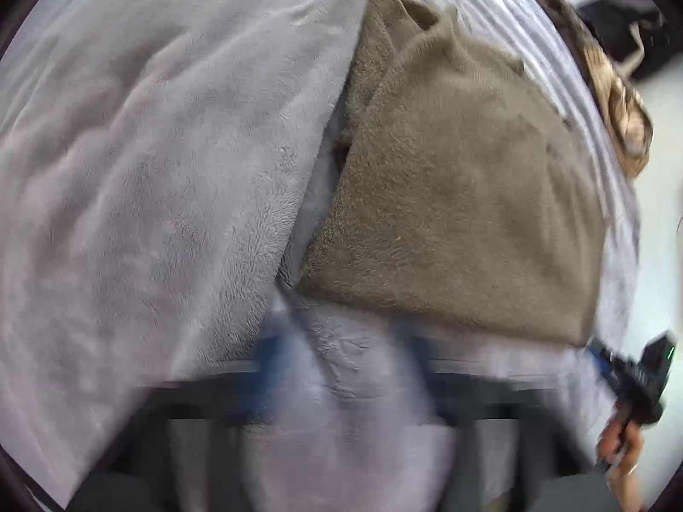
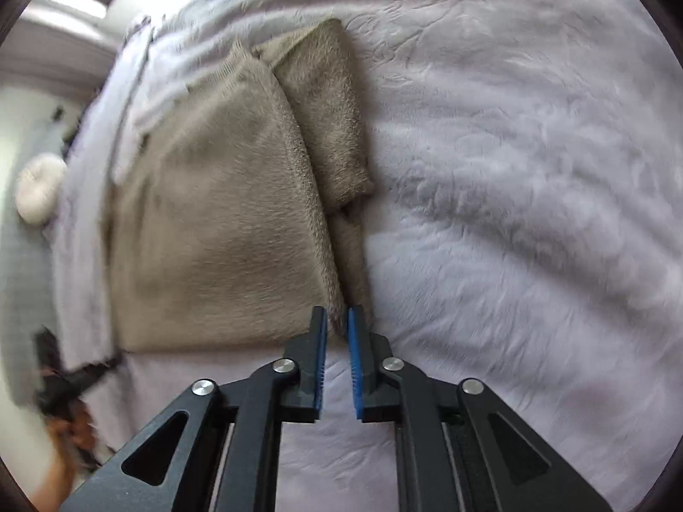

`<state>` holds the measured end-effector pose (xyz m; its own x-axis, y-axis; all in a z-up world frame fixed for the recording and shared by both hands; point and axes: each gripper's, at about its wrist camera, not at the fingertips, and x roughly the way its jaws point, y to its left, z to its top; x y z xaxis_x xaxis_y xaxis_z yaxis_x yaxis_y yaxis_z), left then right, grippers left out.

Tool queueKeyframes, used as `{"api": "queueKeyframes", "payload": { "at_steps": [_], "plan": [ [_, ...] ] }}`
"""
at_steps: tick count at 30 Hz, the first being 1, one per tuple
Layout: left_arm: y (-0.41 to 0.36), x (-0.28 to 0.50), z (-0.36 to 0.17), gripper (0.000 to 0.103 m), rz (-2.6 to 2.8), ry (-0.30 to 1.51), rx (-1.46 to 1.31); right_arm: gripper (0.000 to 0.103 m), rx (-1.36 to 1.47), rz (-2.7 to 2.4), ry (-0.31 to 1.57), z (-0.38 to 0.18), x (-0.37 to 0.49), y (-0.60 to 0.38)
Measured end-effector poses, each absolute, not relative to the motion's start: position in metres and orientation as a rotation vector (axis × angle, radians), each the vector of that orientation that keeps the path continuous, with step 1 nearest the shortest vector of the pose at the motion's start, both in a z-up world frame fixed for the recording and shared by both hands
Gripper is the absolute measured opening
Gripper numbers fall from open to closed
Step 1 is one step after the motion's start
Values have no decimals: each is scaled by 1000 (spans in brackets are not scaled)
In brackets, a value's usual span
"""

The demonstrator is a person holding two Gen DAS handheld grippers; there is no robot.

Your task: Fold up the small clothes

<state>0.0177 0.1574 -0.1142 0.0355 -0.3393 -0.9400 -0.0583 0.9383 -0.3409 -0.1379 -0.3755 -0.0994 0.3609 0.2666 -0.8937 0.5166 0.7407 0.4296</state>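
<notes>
A tan fuzzy garment lies partly folded on a pale lilac fleece blanket. In the right wrist view the garment has a sleeve folded along its right side. My right gripper is pinched on the garment's near right corner, with fabric between the blue pads. It also shows at the right edge of the left wrist view. My left gripper is blurred by motion, with its fingers wide apart above the blanket, just in front of the garment's near left corner. It holds nothing.
The blanket covers the bed on all sides of the garment. A patterned brown item lies at the bed's far edge. A round cream cushion sits on the floor beside the bed. A hand grips the right gripper's handle.
</notes>
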Motion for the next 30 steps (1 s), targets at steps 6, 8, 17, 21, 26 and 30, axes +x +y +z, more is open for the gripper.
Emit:
{"api": "queueKeyframes", "payload": {
  "at_steps": [6, 8, 17, 21, 26, 30],
  "plan": [
    [156, 25, -126, 82, -231, 1512, -560, 61, 1147, -173, 1094, -124, -166, -369],
    [150, 29, -140, 82, -209, 1530, -629, 57, 1276, -229, 1014, -142, -166, -374],
    [150, 24, -137, 10, -151, 1461, -561, 7, 1139, -252, 1045, -127, -148, -379],
    [147, 16, -125, 11, -138, 1461, -466, 9, 1203, -319, 1101, -160, -154, -383],
    [145, 3, -95, 11, -148, 1401, -216, 50, 1155, -172, 1115, -135, -148, -341],
    [162, 1, -91, 46, -144, 1411, -162, 54, 1201, 101, 1202, -142, -114, -251]
  ]
}}
